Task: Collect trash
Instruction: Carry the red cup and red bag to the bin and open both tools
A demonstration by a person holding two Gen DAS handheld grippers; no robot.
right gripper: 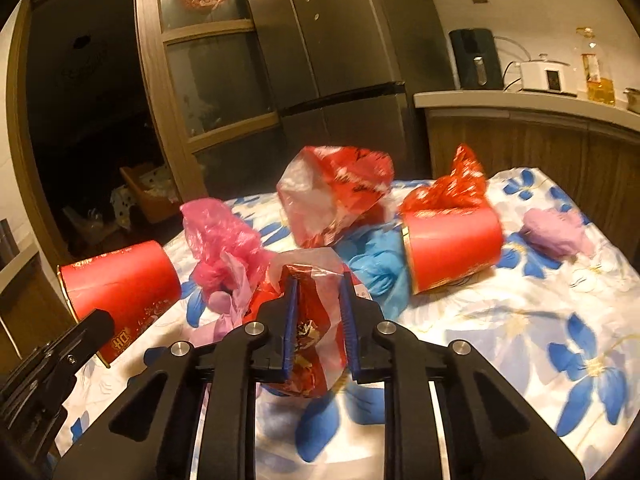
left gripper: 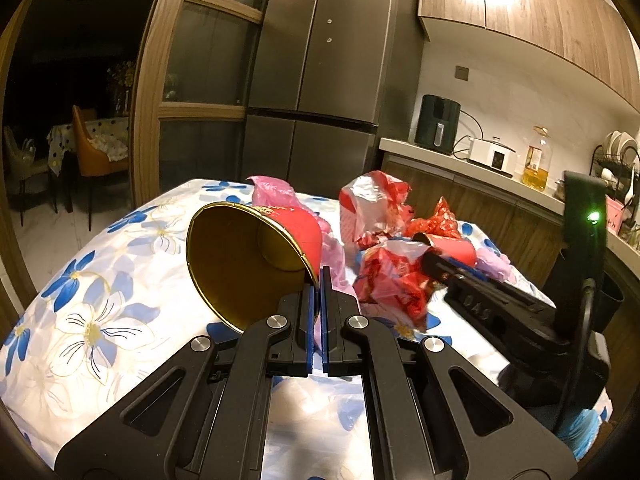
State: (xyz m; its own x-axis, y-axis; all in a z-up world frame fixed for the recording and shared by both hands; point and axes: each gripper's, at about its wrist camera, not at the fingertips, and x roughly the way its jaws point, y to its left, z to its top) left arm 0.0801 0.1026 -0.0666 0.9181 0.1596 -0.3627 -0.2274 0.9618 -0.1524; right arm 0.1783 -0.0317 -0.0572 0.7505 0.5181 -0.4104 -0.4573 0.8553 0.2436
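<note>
The left gripper [left gripper: 319,280] has its jaws clamped on the rim of a red paper cup [left gripper: 248,256] with a gold lining, held on its side above the floral tabletop [left gripper: 92,312]. Just right of that cup, the right gripper [right gripper: 318,284] pinches a crumpled red-and-clear wrapper [right gripper: 314,340] between its jaws. Beyond the wrapper lie a pink plastic bag [right gripper: 216,236], a second red cup [right gripper: 452,248], and a blue bag [right gripper: 376,264] between them.
</note>
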